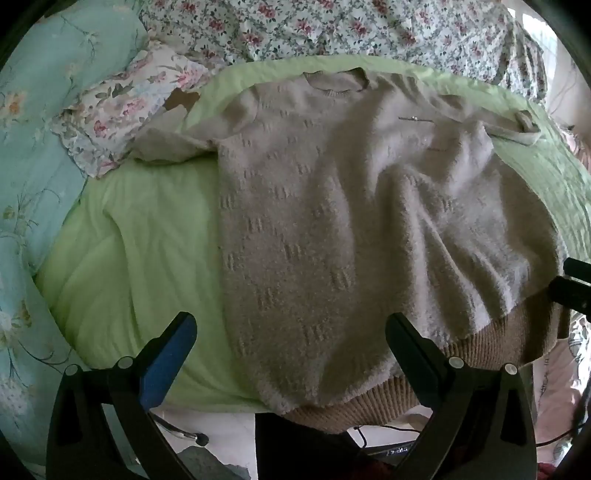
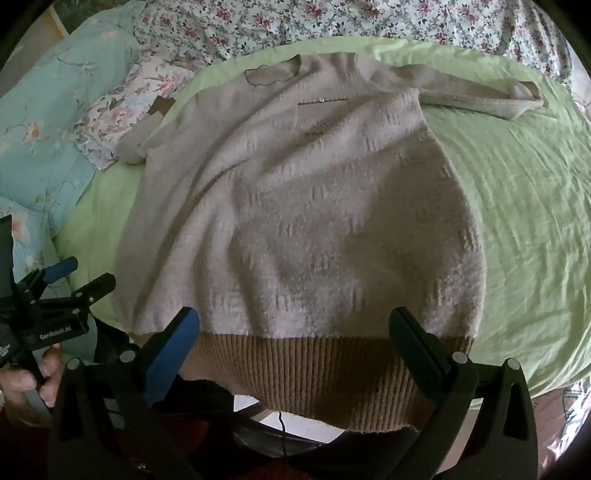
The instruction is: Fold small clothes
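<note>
A fuzzy beige sweater (image 1: pixel 332 206) lies spread flat on a light green bedspread (image 1: pixel 147 251), neck far, brown ribbed hem (image 2: pixel 306 376) hanging over the near bed edge. One sleeve lies out to the left (image 1: pixel 166 142), the other to the right (image 2: pixel 480 98). My left gripper (image 1: pixel 291 354) is open and empty above the hem's left part. My right gripper (image 2: pixel 295 347) is open and empty, straddling the hem's middle. The left gripper also shows at the left edge of the right wrist view (image 2: pixel 70 288).
A floral pillow (image 1: pixel 122 110) and a pale blue quilt (image 1: pixel 40 147) lie at the left. A floral quilt (image 2: pixel 369 22) bunches along the far side. Cables and dark floor show below the bed edge (image 2: pixel 280 424).
</note>
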